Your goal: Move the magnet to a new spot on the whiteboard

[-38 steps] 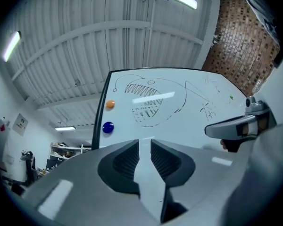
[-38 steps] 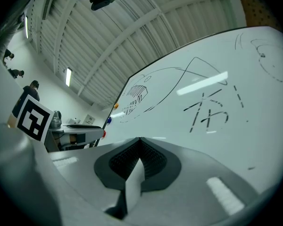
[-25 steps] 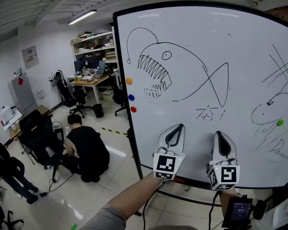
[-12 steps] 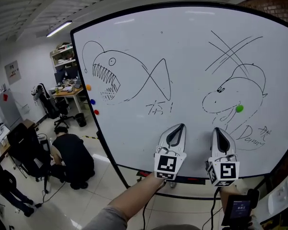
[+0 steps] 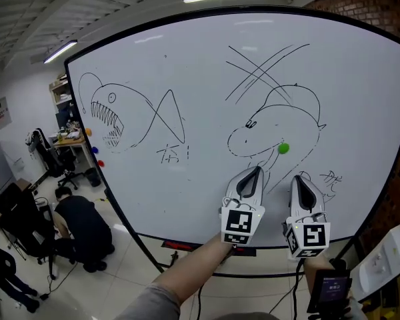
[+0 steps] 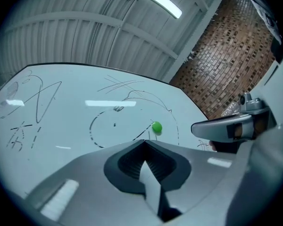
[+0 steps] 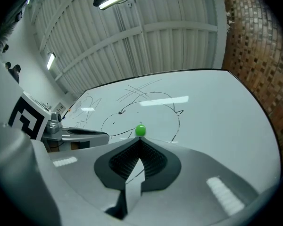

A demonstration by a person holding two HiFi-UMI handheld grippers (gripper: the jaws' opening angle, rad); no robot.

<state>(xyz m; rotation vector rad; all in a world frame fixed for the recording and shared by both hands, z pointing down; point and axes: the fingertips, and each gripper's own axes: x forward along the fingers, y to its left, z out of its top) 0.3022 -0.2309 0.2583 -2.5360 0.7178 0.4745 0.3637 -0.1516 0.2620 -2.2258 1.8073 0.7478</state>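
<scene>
The green magnet (image 5: pixel 283 148) sits on the right half of the whiteboard (image 5: pixel 360 99). The left gripper (image 5: pixel 255 171) and the right gripper (image 5: pixel 299 178) hang before the whiteboard's lower part, both with jaws pressed together and holding nothing. I judge the risk is that a closed gripper reaches the magnet and only pushes it, so it slides along the whiteboard or falls off, or the tip smears the drawing (image 5: pixel 280 122) there.

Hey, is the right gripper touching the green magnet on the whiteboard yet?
Apart. In the head view, bare whiteboard shows between the green magnet and the closed fingers of the right gripper, which sits below and right of it.
</scene>
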